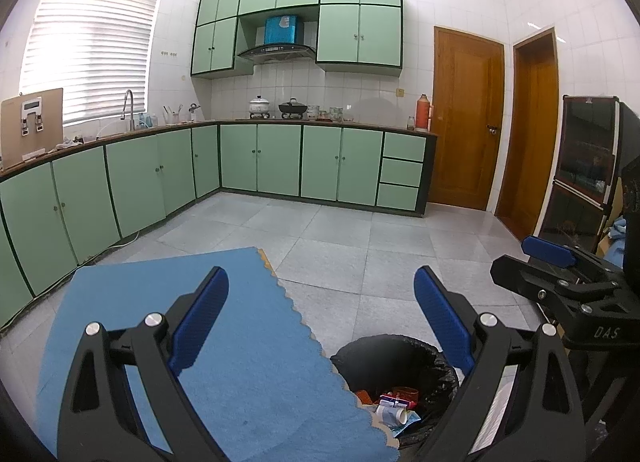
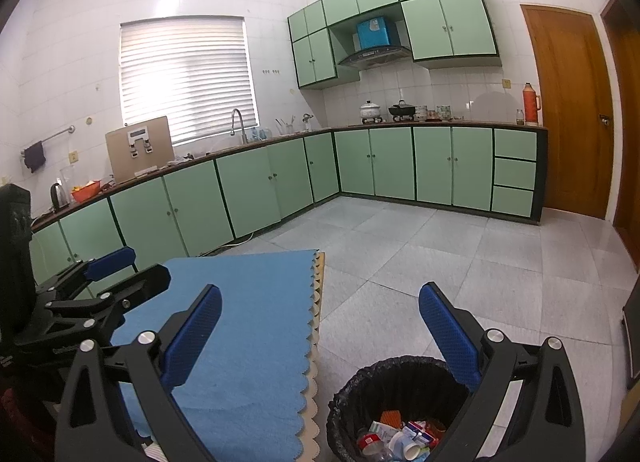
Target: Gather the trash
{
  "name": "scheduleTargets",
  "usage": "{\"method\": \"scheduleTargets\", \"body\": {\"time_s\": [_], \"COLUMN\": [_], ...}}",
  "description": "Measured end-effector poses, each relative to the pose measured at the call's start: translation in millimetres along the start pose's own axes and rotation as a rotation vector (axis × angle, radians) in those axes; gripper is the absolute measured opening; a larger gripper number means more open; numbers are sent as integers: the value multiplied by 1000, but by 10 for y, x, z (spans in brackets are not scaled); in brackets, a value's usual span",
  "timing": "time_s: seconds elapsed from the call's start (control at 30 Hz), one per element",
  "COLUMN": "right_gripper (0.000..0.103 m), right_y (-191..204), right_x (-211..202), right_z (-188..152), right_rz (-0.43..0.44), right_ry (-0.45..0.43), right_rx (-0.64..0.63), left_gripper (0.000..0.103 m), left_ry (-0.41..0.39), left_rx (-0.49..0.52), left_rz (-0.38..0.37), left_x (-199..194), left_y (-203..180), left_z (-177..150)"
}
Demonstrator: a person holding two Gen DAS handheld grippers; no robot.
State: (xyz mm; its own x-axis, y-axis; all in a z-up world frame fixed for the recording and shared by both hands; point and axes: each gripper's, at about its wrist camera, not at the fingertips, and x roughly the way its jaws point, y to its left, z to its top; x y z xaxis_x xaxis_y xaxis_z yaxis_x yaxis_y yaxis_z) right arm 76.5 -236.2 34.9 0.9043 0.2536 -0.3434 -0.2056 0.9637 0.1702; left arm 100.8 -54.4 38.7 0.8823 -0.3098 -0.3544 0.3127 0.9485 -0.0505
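Hovering over the bin — both grippers, left and right, gaping wide, holding nothing. Trash looks binned; cloth bare — likely wrapping up.

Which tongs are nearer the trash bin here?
Right, by a small margin. The right tongs hang above the trash bin; the left tongs sit further left, partly over the blue cloth.

Bright, even daylight here, pouring through the window blinds far beyond the left tongs, blown out to white glare. Wall tiles gleam. Heavy fisheye bending, black vignette at the corners. Everything sharp; soft shadows only inside the bin.
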Motion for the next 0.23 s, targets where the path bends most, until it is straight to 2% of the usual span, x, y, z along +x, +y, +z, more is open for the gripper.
{"method": "scheduleTargets", "body": {"time_s": [0.23], "right_gripper": [97], "right_y": [-8], "right_x": [6], "right_z": [3], "right_rz": [0], "right_ry": [1], "right_rx": [1], "left_gripper": [91], "left_ry": [7], "left_rx": [1], "left_rz": [-4], "left_x": [26], "left_y": [-6], "left_z": [29]}}
